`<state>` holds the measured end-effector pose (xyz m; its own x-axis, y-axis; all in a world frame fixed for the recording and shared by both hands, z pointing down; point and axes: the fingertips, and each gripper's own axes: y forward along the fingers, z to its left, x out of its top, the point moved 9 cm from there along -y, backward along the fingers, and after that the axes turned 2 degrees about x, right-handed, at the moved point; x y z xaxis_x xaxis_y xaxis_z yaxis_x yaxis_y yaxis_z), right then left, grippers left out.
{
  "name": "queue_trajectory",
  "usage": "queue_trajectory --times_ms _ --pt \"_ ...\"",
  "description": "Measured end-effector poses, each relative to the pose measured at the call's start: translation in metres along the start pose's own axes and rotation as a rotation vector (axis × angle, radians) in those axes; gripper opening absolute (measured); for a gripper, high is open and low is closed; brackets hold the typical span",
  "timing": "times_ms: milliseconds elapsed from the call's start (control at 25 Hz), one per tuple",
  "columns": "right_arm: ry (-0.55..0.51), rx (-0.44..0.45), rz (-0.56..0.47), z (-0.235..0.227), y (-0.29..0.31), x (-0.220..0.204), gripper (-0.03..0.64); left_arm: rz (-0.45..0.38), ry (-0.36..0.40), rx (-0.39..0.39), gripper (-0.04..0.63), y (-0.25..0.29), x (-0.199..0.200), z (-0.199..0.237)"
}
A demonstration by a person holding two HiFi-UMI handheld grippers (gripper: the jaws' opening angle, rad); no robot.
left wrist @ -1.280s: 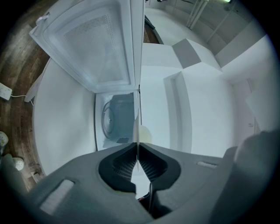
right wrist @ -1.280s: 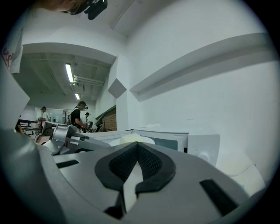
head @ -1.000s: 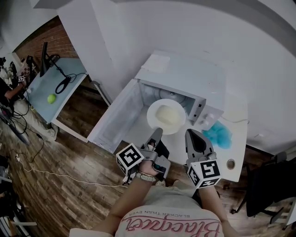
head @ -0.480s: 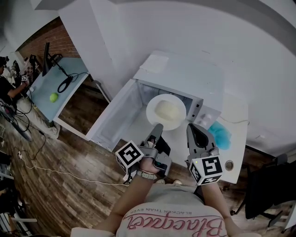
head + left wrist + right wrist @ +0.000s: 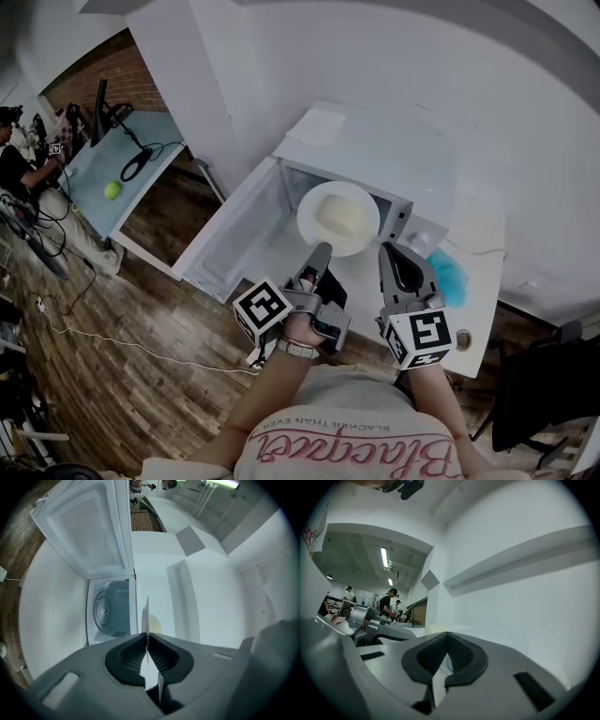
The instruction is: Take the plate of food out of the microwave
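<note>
Both grippers and the plate (image 5: 307, 217) have come up a touch over the last second. The plate also looks slightly bigger in the head view now, so it's been lifted, not just slid.

Ok, scanning left to right. Way over at the left edge a person (image 5: 17, 173) is by a pale desk (image 5: 141, 178) with a green ball (image 5: 112, 190) on it, and wooden floor (image 5: 122, 328) runs below.

Next comes the microwave (image 5: 384, 155), its door (image 5: 230, 239) swung wide open to the left. In the left gripper view you can see the turntable (image 5: 101, 611) inside the cavity, off to the side of the plate.

The plate itself is out in front of the microwave's mouth, held level above the white counter (image 5: 361, 281). A pale yellowish lump of food (image 5: 339, 217) sits in the middle of it.

Left gripper (image 5: 322, 249) has its jaws pinched on the plate's near rim. In its own view the rim is a thin white edge clamped right between the pads.

Right gripper (image 5: 388, 248) sits just beside the plate's near-right rim. Its jaws are pressed together with nothing caught between them as far as I can see, and I can't tell if it actually touches the plate.

Further right, a blue cloth (image 5: 448, 274) lies on the counter.
</note>
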<state>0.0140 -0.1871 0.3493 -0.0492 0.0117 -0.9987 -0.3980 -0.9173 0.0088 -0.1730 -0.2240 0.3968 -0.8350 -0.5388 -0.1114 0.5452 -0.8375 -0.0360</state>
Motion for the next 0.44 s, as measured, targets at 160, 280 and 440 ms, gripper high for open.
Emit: queue_trajectory --times_ms 160,280,440 --pt "-0.003 0.001 -0.007 -0.0018 0.003 0.0028 0.009 -0.002 0.003 -0.002 0.017 0.0034 0.0016 -0.0034" --pt "-0.003 0.0 -0.009 -0.0028 0.0048 0.0036 0.009 0.003 0.006 -0.003 0.017 0.0063 0.0026 -0.0057" --pt "-0.004 -0.001 -0.011 -0.0049 0.0057 0.0048 0.009 0.006 0.011 -0.007 0.017 0.01 0.0026 -0.0082"
